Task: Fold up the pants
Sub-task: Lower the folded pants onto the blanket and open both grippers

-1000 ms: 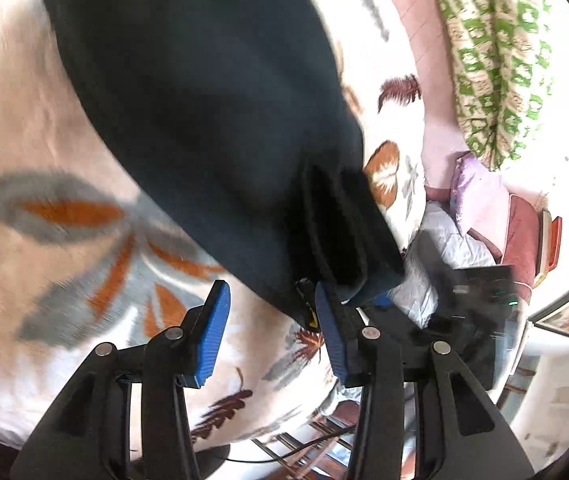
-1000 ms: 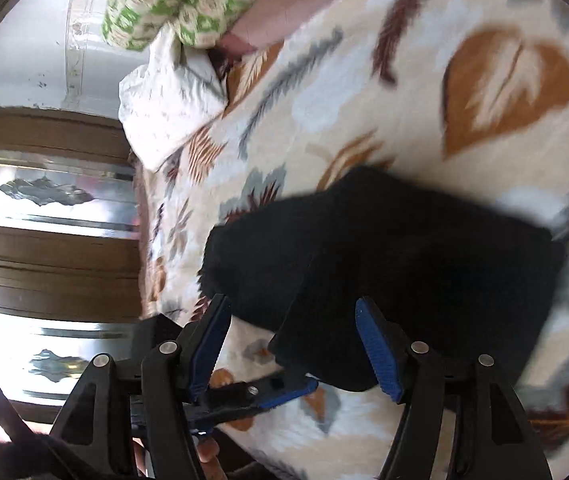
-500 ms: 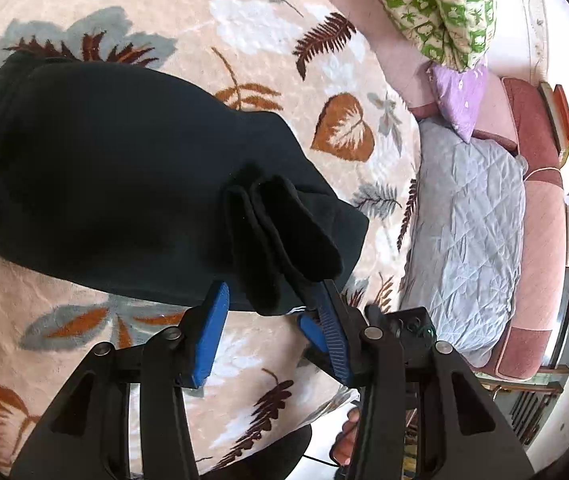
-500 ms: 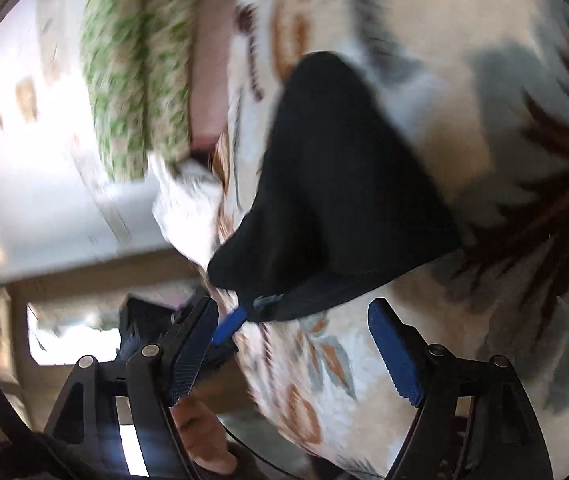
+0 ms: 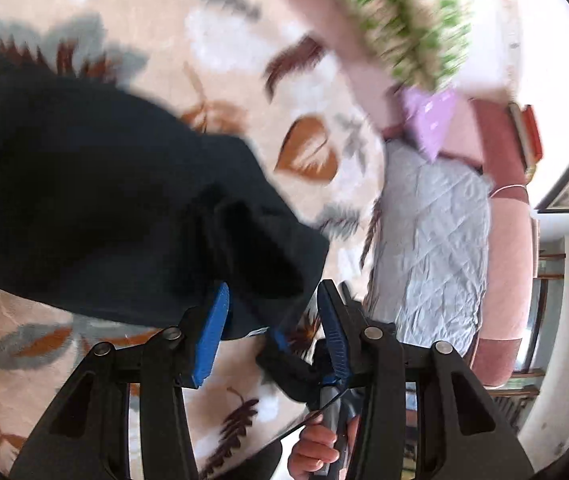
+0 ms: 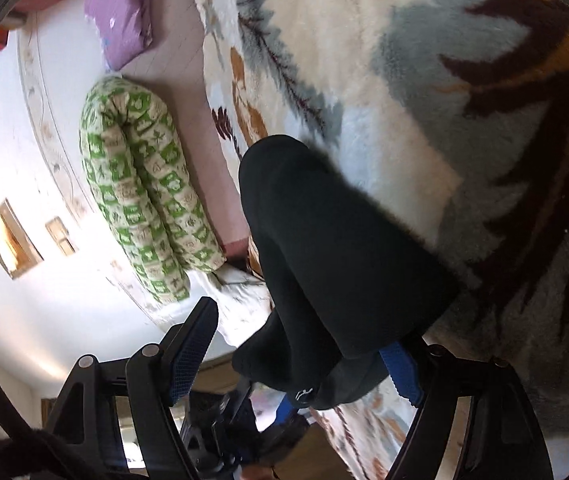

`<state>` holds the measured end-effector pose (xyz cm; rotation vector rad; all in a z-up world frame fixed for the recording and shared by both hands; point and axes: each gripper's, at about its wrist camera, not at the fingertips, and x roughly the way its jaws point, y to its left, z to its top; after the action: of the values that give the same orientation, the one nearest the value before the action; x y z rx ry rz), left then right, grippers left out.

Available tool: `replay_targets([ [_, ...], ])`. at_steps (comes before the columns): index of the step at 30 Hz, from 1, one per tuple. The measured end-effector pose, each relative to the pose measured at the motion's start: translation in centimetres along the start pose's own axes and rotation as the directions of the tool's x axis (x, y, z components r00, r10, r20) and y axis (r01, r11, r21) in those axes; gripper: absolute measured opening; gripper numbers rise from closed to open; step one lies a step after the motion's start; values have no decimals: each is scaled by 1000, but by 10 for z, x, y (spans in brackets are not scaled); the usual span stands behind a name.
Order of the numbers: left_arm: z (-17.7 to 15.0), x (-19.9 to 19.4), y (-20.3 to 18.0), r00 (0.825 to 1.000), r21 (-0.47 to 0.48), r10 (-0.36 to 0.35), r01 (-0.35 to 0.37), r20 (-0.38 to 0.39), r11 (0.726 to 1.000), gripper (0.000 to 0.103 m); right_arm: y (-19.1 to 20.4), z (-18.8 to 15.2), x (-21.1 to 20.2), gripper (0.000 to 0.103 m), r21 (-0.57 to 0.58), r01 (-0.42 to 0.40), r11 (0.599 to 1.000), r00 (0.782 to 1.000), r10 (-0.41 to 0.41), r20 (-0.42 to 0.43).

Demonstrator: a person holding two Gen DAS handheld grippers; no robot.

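The black pants lie folded on the leaf-patterned blanket. A bunched fold of them reaches down between the blue pads of my left gripper, whose jaws stand open around it. In the right wrist view the pants rise in a dark hump. Their lower end with a small white logo hangs between the pads of my right gripper, which is open wide. The other gripper shows below each one, held by a hand.
A green-and-white patterned bolster and a purple pillow lie by the wall. A grey quilted bedspread and a pink sofa edge are to the right of the blanket.
Both grippers have swung round the pants' end and come closer to it. The right view turned sharply. The left view is blurred by motion. Both jaws stay open.
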<state>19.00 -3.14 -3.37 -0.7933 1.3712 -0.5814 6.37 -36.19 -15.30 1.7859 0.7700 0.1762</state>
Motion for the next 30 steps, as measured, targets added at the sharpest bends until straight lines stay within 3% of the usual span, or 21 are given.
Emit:
replay_targets([
  [2, 2, 2, -8, 999, 57, 49, -49, 8, 997, 63, 0, 1, 2, 80, -3, -6, 1000, 1000, 6, -14],
  [4, 5, 17, -8, 993, 86, 117, -114, -31, 990, 63, 1, 3, 3, 80, 9, -14, 1000, 1000, 14, -18],
  [7, 8, 36, -2, 986, 105, 148, -140, -74, 985, 63, 2, 4, 5, 80, 19, -25, 1000, 999, 25, -31],
  [11, 8, 44, -3, 993, 115, 92, -83, -77, 990, 63, 3, 3, 5, 80, 24, -30, 999, 999, 31, -38],
  [14, 4, 53, -6, 990, 126, 91, -77, -104, 989, 63, 2, 2, 4, 80, 26, -38, 999, 998, 39, -47],
  [15, 1, 55, -7, 991, 127, 88, -75, -103, 989, 63, 2, 2, 4, 80, 27, -41, 999, 998, 42, -49],
  [17, 2, 60, -10, 988, 162, 149, -138, -52, 977, 63, 1, 1, 4, 80, 25, -44, 999, 998, 45, -53],
  [18, 4, 62, -8, 984, 151, 179, -173, -25, 973, 57, 2, 1, 5, 79, 18, -40, 999, 998, 41, -53],
  [19, 6, 63, -4, 985, 127, 171, -167, -20, 978, 46, 4, 0, 4, 76, 5, -31, 1000, 999, 31, -44],
  [20, 9, 66, 0, 987, 98, 156, -152, -32, 983, 20, 5, -1, 5, 67, -17, -19, 1000, 999, 18, -37],
  [21, 11, 69, 3, 989, 74, 136, -133, -48, 988, 16, 6, -2, 6, 52, -39, -10, 999, 999, 8, -40],
  [22, 13, 69, 3, 991, 64, 129, -126, -38, 990, 14, 5, -2, 7, 43, -54, -9, 998, 999, 7, -42],
  [23, 13, 68, 2, 992, 67, 129, -127, -18, 990, 10, 3, -3, 6, 27, -59, -15, 998, 999, 13, -38],
  [24, 13, 65, -3, 992, 83, 124, -124, 5, 989, 10, 2, -2, 5, 19, -65, -19, 998, 999, 17, -34],
  [29, 17, 48, -31, 994, 155, 38, -54, 101, 987, 10, 16, 2, -10, 10, -161, -66, 985, 997, 71, 24],
  [30, 20, 49, -35, 992, 176, 50, -70, 119, 982, 10, 22, 3, -14, 10, -193, -74, 978, 996, 83, 39],
])
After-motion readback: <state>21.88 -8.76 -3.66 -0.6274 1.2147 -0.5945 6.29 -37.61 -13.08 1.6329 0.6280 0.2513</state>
